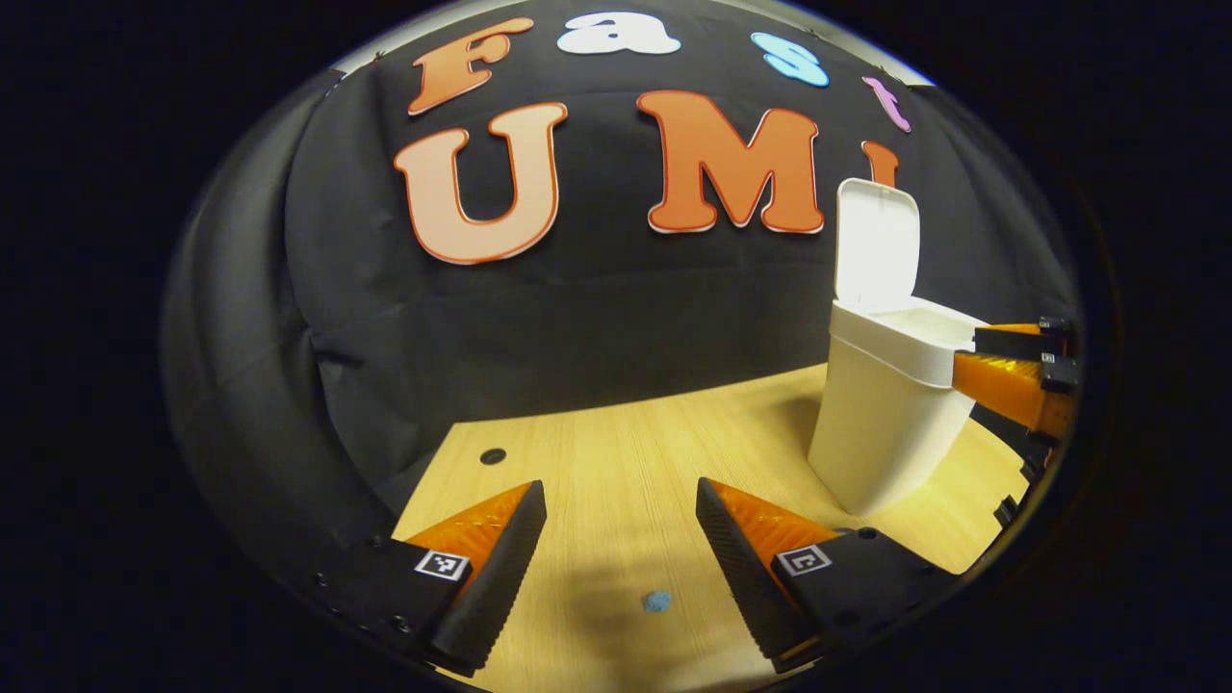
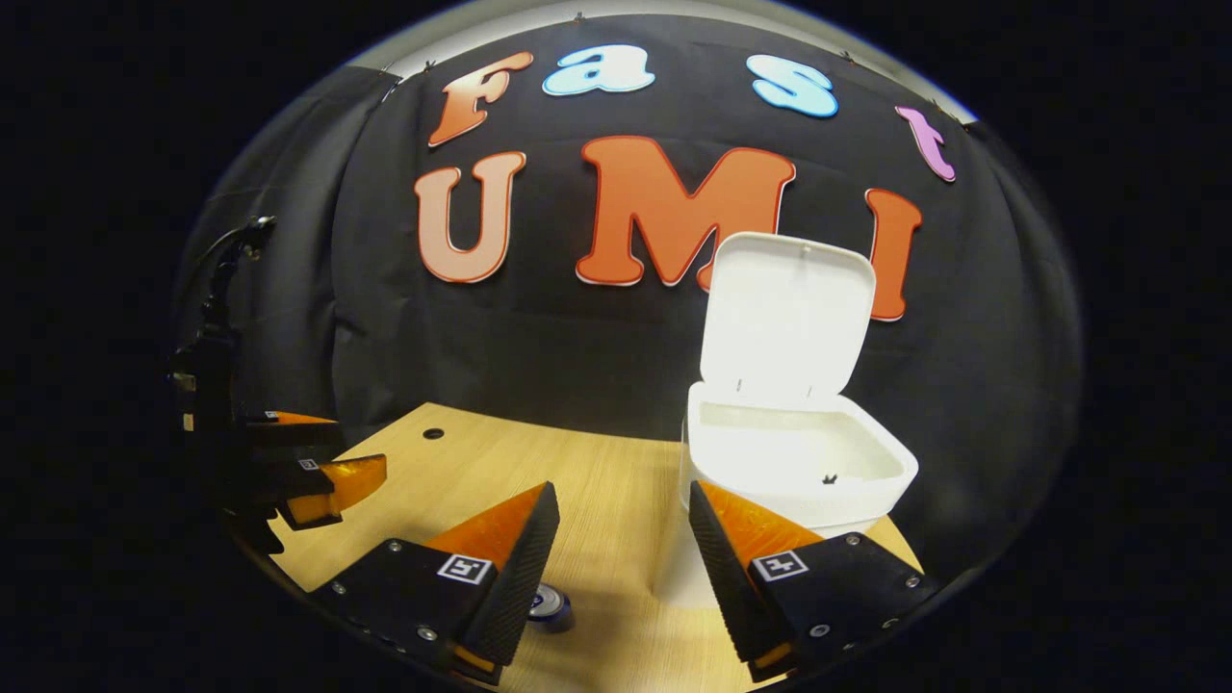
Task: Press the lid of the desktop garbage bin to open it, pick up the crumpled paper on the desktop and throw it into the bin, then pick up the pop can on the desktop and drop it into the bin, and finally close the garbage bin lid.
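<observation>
A: Bin has its lid standing up at 2 o'clock, pop can peeking out at 6 by our right gripper.

B: Both grippers spread, nothing pinched; left gripper too. No paper spotted, so we'd guess the can's next: drop straight down, straddle it.

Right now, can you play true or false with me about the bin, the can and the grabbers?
1. The bin's lid stands open. True.
2. The right gripper is squeezing the pop can. False: its jaws are spread apart with nothing between them, and the can sits on the table by one finger.
3. The garbage bin is lying on its side. False: it stands upright.
4. The left gripper is open and holds nothing. True.
5. The bin is blue. False: it is white.
</observation>
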